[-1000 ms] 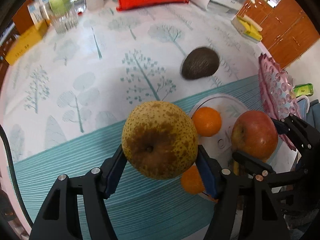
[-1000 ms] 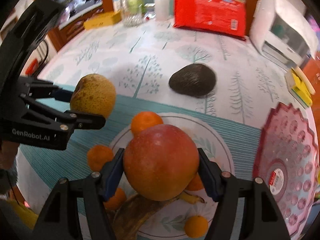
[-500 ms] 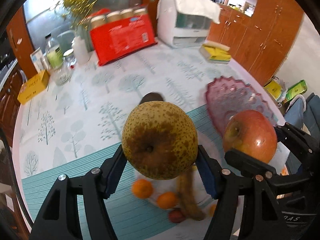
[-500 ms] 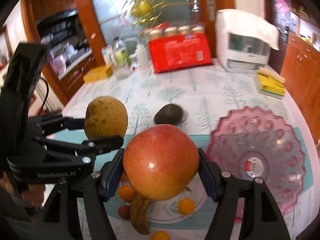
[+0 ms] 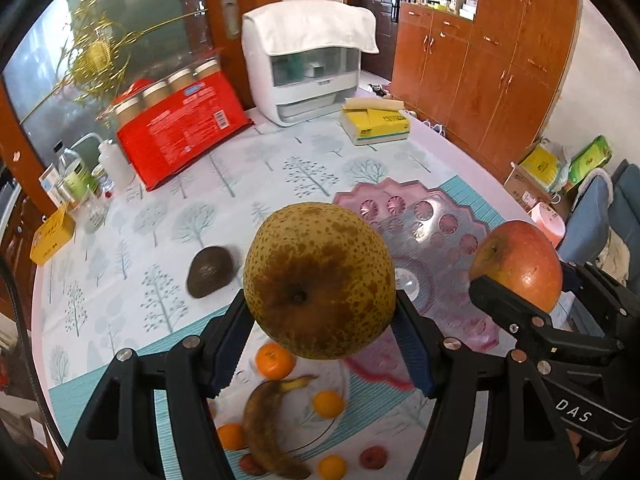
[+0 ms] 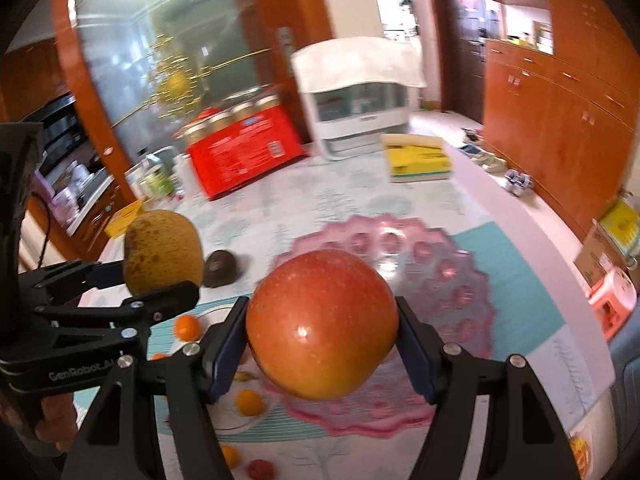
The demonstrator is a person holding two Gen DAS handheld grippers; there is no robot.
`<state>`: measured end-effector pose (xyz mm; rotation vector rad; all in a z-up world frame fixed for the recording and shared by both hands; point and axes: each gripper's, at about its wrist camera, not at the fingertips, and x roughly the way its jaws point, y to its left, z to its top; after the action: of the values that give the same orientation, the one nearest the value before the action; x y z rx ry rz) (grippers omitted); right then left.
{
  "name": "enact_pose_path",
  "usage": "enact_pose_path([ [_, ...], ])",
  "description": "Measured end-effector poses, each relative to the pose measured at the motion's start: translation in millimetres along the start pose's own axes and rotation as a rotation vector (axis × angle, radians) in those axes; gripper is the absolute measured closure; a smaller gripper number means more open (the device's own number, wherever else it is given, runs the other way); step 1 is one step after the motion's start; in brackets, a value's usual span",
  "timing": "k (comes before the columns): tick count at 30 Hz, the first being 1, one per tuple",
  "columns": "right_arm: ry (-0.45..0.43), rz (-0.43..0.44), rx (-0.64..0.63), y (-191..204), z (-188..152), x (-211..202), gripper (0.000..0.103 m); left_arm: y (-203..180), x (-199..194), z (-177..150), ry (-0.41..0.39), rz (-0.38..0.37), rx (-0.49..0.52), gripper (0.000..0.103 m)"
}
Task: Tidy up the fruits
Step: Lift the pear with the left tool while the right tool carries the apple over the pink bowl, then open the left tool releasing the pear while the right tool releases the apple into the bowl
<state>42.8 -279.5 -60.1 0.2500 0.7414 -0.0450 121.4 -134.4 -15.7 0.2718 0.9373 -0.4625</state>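
The table, under a cloth printed with pale trees, carries everything else, and the pink scalloped dish on it serves as the marker for places. Far behind the dish stands a white covered appliance; a red package leans well off to the dish's far left, and a yellow tissue pack lies beyond its far edge. Touching the dish's near left rim is a white plate holding a browned banana and several small oranges. A dark avocado lies on the cloth to the left of the dish, apart from it.

The left gripper is clamped about halfway open on a speckled yellow-brown pear, its blue pads pressing both sides; the pear hangs in the air over the dish's left edge and the plate. The right gripper likewise grips a red apple between its pads, held aloft above the dish's near part. From the right wrist view, the pear in the left gripper sits left of the dish, in front of the avocado.
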Motion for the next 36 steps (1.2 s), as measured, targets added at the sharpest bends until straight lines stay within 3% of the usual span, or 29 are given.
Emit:
enact_pose_path([
  [9,0.088,-0.07,0.042,-58.4,-7.7,34.7,0.033,-39.1,67.9,10.0,0.102,0.116,0.021,0.036],
  [19,0.205,-0.065,0.01,-67.7,-20.8,85.6,0.033,-45.8,120.3,-7.6,0.224,0.183,0.058,0.036],
  [33,0.33,-0.085,-0.003,-80.5,-34.9,116.7,0.033,-63.5,139.2,-6.7,0.238,0.217,0.108,0.036],
  [35,0.328,-0.075,-0.003,-82.1,-35.7,115.9,0.033,-62.9,139.2,-5.3,0.239,0.22,0.106,0.034],
  [36,0.328,-0.074,0.001,-82.3,-35.7,115.8,0.033,-61.6,138.8,-4.8,0.239,0.231,0.104,0.027],
])
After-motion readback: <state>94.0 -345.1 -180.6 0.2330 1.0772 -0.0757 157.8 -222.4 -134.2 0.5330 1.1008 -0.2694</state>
